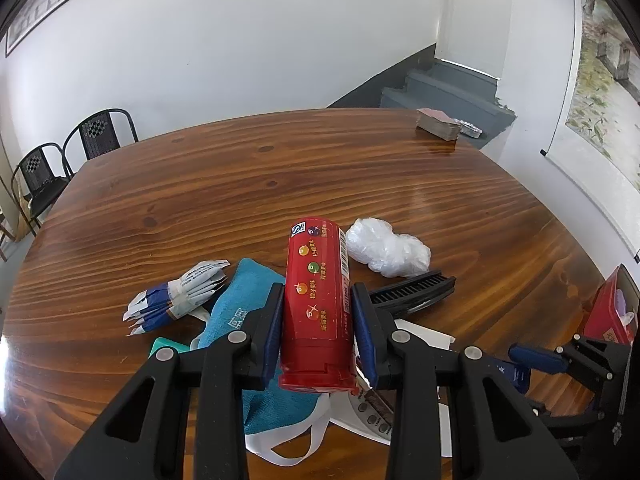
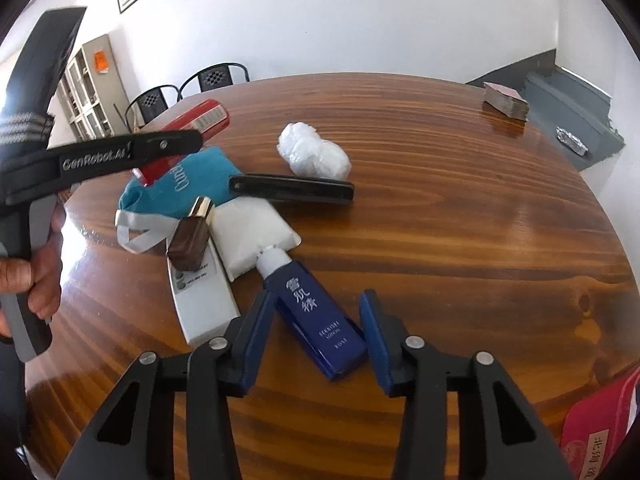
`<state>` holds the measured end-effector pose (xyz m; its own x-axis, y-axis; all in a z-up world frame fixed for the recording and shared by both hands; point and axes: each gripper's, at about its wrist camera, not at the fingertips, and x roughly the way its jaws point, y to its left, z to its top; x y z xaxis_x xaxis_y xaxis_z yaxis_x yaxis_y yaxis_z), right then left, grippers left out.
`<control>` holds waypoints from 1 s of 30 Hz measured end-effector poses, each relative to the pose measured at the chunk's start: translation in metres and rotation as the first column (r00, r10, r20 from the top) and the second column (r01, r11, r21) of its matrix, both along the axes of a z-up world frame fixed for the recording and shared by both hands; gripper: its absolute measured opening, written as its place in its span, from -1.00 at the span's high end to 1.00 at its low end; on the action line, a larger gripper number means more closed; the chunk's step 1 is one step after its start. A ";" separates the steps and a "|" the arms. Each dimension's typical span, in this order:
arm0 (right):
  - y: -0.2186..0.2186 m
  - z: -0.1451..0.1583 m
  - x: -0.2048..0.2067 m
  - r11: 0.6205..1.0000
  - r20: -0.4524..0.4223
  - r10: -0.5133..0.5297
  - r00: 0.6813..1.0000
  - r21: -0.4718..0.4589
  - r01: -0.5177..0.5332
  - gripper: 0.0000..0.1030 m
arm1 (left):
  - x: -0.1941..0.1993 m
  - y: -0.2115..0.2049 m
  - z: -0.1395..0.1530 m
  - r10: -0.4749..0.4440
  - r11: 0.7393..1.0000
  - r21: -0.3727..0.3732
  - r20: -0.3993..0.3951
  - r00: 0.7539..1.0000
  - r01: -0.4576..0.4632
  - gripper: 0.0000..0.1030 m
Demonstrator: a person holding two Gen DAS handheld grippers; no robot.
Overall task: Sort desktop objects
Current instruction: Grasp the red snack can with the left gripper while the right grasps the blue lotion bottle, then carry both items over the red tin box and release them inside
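Note:
My left gripper (image 1: 318, 308) is shut on a red cylindrical can (image 1: 318, 300) and holds it above the clutter; the can also shows in the right wrist view (image 2: 192, 132). My right gripper (image 2: 316, 316) is open, its fingers on either side of a dark blue lotion tube (image 2: 316, 316) lying on the wooden table (image 2: 460, 220). Around it lie a teal cloth pouch (image 2: 188, 184), a white remote (image 2: 204, 300), a brown bottle with a gold cap (image 2: 192, 236), a white packet (image 2: 252, 236), a black comb (image 2: 292, 188) and a crumpled clear plastic bag (image 2: 314, 154).
A bundle of blue and white sachets (image 1: 176, 296) lies left of the pouch. A red box (image 1: 612, 308) stands at the table's right edge. A stack of cards (image 1: 438, 124) sits at the far edge. Chairs (image 1: 72, 152) stand beyond the table's left side.

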<state>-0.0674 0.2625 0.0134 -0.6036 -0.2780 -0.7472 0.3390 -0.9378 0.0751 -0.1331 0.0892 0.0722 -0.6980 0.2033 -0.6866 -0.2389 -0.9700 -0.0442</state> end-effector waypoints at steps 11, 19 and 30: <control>-0.014 -0.008 -0.003 0.997 0.018 0.006 1.000 0.080 -0.007 0.19 | 0.009 0.003 0.008 -0.012 1.000 0.012 -0.017 1.000 0.012 0.31; -0.007 -0.003 0.009 0.999 0.013 -0.044 0.999 0.030 0.043 0.38 | 0.021 0.006 0.017 -0.024 0.999 0.024 -0.033 0.999 0.024 0.31; 0.050 0.045 0.067 0.968 -0.113 -0.237 0.965 -0.117 0.224 0.38 | 0.046 0.039 0.023 -0.092 0.995 0.028 -0.047 0.995 0.094 0.31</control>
